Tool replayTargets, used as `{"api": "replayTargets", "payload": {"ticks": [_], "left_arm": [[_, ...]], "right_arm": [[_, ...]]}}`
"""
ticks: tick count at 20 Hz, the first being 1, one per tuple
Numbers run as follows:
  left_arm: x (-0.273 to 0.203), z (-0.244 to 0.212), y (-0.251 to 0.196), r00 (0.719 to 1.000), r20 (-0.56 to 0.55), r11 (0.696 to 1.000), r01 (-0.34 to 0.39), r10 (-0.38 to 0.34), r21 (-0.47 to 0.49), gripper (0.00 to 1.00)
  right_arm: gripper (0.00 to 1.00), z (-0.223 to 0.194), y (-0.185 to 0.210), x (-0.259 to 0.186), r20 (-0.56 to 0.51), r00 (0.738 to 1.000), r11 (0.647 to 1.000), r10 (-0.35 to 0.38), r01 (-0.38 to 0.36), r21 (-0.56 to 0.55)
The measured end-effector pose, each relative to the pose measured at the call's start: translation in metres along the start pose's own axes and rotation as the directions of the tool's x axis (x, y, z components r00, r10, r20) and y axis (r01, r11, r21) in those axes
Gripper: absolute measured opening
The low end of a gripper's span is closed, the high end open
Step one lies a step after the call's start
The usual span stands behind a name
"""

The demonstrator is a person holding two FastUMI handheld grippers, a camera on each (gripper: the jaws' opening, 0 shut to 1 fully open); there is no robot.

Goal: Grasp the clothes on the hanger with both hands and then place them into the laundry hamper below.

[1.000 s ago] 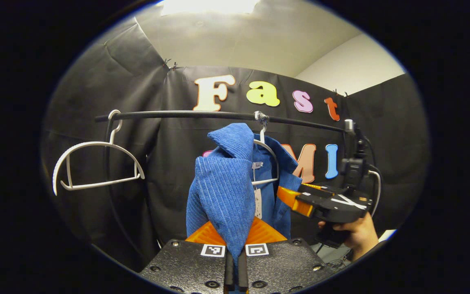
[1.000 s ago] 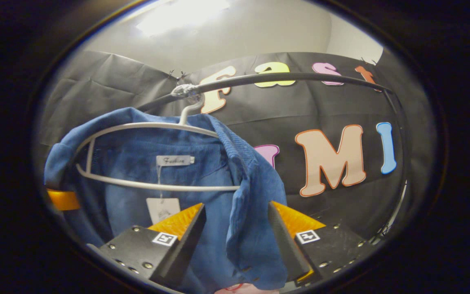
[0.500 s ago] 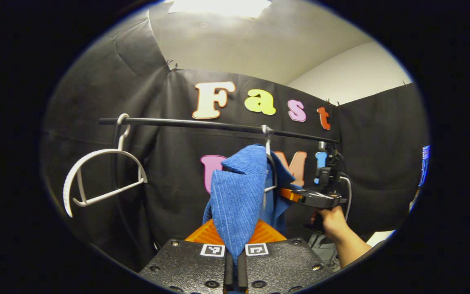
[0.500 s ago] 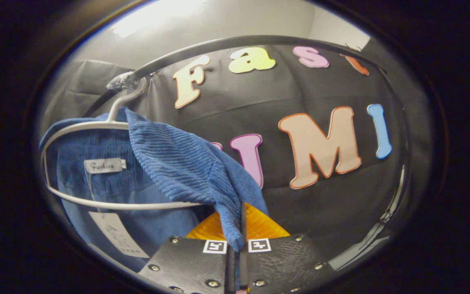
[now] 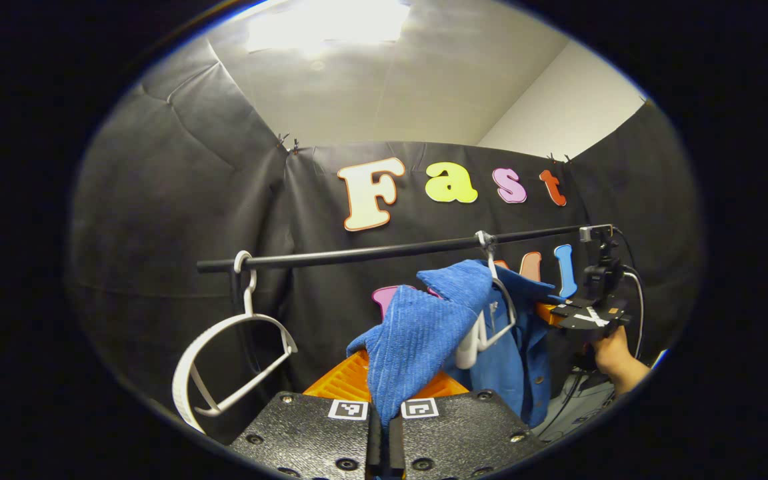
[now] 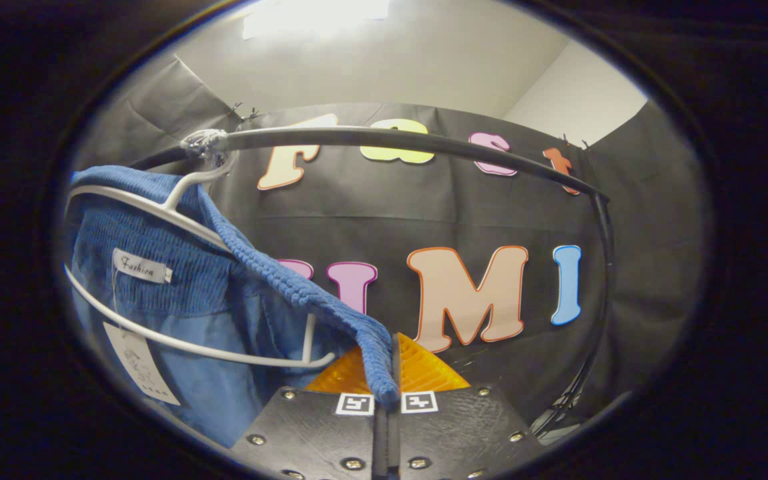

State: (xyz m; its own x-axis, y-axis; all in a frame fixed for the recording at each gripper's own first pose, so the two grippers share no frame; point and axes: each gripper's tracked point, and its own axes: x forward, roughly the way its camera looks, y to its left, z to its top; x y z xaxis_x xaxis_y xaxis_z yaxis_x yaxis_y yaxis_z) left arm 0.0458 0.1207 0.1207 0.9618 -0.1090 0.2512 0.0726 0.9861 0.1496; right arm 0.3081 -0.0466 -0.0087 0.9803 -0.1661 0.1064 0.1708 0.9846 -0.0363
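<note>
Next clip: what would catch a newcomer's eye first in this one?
The blue corduroy garment, pulled half off its white hanger on the black rail at centre. The left gripper pinches one side of it and the right gripper the other. At the rail's left end hangs an empty white hanger.

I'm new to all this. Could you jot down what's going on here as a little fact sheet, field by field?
Garment: blue corduroy shirt, pulled partly off its hanger
Its hanger: white plastic hanger on the black rail
Spare hanger: empty white hanger, same rail
Left gripper: shut on the shirt's cloth
Right gripper: shut on the shirt's edge
Person: a hand holding the right gripper
</note>
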Motion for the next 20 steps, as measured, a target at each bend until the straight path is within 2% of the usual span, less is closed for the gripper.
{"api": "replayTargets", "payload": {"ticks": [4,6,10,14,17,20], "left_arm": [[0.022,0.015,0.006,0.998,0.058,0.997,-0.032,0.027,0.071,0.04],[0.037,0.010,-0.002,0.998,0.053,0.998,-0.019,0.016,0.062,0.04],[0.072,-0.012,-0.018,0.999,0.024,1.000,0.022,-0.022,0.002,0.04],[0.090,-0.040,-0.032,0.999,-0.003,0.995,0.052,-0.052,-0.084,0.04],[0.093,-0.063,-0.036,0.999,-0.017,0.992,0.037,-0.039,-0.119,0.04],[0.087,-0.081,-0.037,0.999,-0.041,0.987,0.022,-0.029,-0.162,0.04]], "right_arm": [[0.00,0.003,-0.008,0.026,0.012,1.000,1.000,-0.017,0.017,0.008],[0.00,-0.003,-0.016,0.042,0.001,1.000,0.999,-0.027,0.027,0.022],[0.00,-0.032,-0.029,0.077,-0.048,0.998,0.999,-0.046,0.046,-0.010],[0.00,-0.072,-0.021,0.097,-0.116,0.993,0.999,-0.020,0.016,-0.029],[0.00,-0.097,-0.017,0.096,-0.139,0.990,0.997,-0.017,0.006,-0.076],[0.00,-0.118,-0.007,0.078,-0.175,0.985,0.999,0.006,-0.013,-0.039]]}}
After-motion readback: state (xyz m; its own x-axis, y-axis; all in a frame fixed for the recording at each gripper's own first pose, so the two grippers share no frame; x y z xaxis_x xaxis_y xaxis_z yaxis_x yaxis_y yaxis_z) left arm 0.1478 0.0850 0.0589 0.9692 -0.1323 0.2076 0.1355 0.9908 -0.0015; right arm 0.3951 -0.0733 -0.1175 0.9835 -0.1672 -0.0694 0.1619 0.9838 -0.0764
